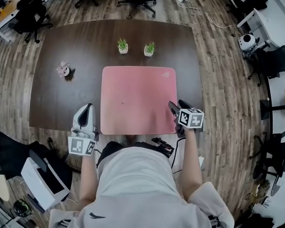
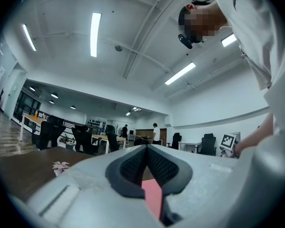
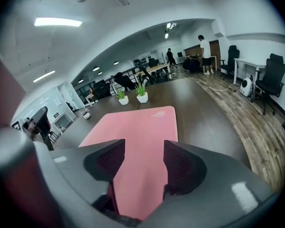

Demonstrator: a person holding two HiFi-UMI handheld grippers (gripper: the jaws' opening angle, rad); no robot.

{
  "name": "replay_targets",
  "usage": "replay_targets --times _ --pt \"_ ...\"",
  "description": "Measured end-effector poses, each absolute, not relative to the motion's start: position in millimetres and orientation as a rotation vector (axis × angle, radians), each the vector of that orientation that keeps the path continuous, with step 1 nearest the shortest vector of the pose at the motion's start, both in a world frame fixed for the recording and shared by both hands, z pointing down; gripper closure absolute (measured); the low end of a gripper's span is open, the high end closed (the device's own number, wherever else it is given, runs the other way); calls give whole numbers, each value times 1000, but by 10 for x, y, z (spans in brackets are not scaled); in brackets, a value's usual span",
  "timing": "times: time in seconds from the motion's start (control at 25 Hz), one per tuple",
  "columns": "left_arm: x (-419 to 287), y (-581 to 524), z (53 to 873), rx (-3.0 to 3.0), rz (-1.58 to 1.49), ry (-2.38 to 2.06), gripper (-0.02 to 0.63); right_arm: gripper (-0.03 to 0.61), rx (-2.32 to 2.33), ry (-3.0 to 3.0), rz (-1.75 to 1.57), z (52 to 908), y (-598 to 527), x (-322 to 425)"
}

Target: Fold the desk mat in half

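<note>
The left tool's (image 2: 146, 147) own body hides nearly all of the desk mat (image 2: 152, 194), leaving one pink sliver at lower centre. The right tool (image 3: 144, 146) covers the desk mat's near edge, and a blurred dark-red shape (image 3: 7, 99) fills that view's left edge. The pinkish ornament (image 1: 63, 69) left on the surface (image 1: 61, 103) is too small to name.

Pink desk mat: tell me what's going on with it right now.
A person at the dark table holds a gripper in each hand. The pink desk mat lies flat. The right gripper is at its near right corner, jaws apart, the mat showing between them but not pinched. The left gripper sits by the near left corner, jaws together. Whether the mat is already doubled cannot be told.
</note>
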State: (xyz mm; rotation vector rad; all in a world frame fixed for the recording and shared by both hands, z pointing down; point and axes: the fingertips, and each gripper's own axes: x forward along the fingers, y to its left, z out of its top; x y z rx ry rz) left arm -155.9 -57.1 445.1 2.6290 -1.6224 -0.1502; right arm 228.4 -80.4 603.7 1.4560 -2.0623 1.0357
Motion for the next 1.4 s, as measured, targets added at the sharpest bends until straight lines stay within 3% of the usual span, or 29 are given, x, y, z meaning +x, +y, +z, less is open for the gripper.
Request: replay_targets --times 0.32,0.56,0.64,0.92,1.28,1.4 --pt "-1607 -604 4442 2633 -126 -1632 609 256 1378 -1844 1340 6629 -814 2456" --pt "-1625 -617 4436 2631 -108 -1640 609 230 1347 -1753 1386 6887 -792 2509" --pt "-1634 -621 4437 2628 -106 -1645 609 245 1350 -1729 1367 6910 -785 2533" --pt "-1632 -662 4473 2616 -111 -1650 609 402 1364 -1599 1181 6991 -753 2694" --pt "-1530 -685 4510 2630 -112 -1620 609 407 1345 -1555 1182 7002 -748 2676" --pt "-1531 -700 4495 2634 -113 -1620 609 436 1332 -1543 1202 7003 -746 2652"
